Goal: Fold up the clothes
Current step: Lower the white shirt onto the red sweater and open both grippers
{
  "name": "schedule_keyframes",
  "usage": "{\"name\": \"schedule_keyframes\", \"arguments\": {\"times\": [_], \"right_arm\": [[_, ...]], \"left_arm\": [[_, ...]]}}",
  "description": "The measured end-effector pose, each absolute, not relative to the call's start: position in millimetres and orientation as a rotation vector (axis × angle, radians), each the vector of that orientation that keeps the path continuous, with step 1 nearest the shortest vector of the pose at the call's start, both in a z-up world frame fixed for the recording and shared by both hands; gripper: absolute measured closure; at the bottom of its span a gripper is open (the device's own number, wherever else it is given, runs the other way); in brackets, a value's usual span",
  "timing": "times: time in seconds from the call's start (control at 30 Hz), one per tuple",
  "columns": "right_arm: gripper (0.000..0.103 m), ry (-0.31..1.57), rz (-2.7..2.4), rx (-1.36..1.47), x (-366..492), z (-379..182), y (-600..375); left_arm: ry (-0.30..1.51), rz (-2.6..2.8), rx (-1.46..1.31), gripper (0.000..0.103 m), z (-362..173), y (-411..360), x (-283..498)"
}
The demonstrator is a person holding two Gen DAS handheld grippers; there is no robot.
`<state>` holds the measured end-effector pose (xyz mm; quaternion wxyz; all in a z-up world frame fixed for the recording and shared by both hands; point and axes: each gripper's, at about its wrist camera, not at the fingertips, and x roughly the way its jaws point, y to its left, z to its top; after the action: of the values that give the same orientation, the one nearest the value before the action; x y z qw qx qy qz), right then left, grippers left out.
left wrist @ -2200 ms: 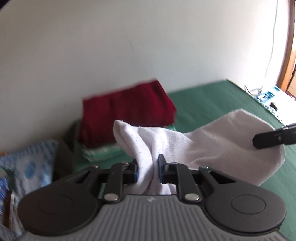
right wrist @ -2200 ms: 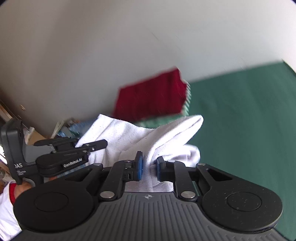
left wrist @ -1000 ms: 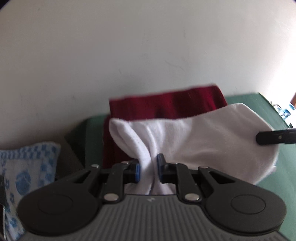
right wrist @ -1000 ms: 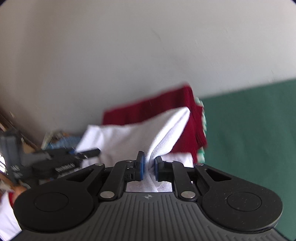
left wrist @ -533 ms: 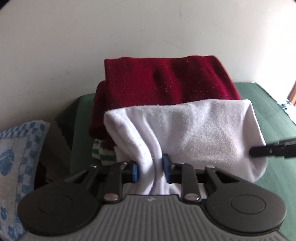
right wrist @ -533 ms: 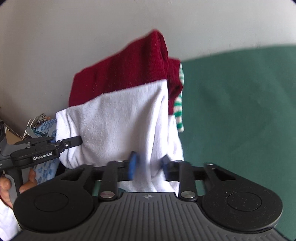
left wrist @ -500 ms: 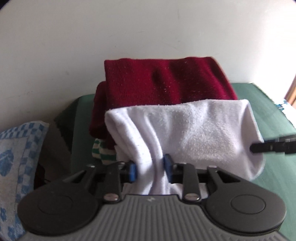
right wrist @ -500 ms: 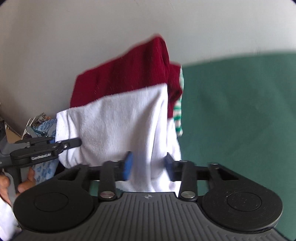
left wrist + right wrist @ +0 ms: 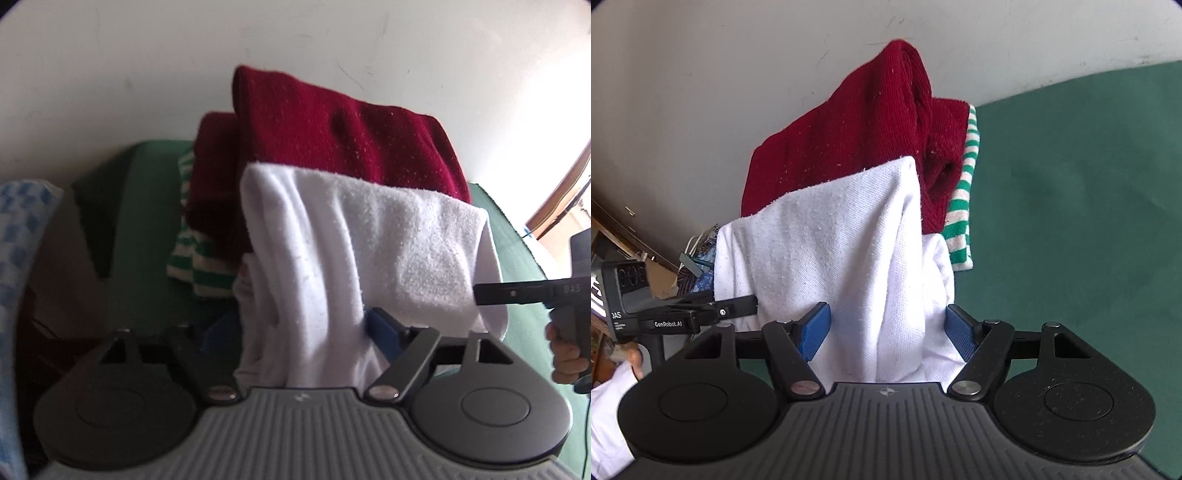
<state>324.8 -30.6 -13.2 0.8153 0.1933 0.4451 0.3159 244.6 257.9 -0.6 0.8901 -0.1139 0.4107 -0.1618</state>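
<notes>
white garment [image 9: 354,258] lies folded on top of the clothes pile, draped over the front of a dark red knit [image 9: 332,133], its long axis running side to side between the two grippers, its near edge hanging toward the cameras. under the red knit, a green-and-white striped piece [image 9: 962,206] shows at the pile's edge. the pile sits on a green cloth surface [image 9: 1071,184] against a pale wall [image 9: 147,55]; a blue-and-white checked fabric [image 9: 22,221] lies at the left edge of the left wrist view, and a wooden frame [image 9: 561,192] stands at far right. left gripper [image 9: 291,325] points at the garment's near left corner, fingers spread wide, white fabric between them but unclamped. right gripper [image 9: 884,328] faces the near right corner, blue pads [image 9: 814,330] likewise wide apart, cloth loose between them.
</notes>
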Motion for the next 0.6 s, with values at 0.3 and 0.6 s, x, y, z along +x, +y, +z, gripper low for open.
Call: {"name": "schedule_keyframes", "arguments": {"times": [0.3,0.6], "right_arm": [[0.06,1.003,0.712,0.505,332,-30,-31],[0.087,0.957,0.74,0.495,298,34,-29]], "left_arm": [[0.844,-0.41,-0.367,0.019,-25,257,251],[0.775,-0.386,-0.311,0.078,31,234,214]]}}
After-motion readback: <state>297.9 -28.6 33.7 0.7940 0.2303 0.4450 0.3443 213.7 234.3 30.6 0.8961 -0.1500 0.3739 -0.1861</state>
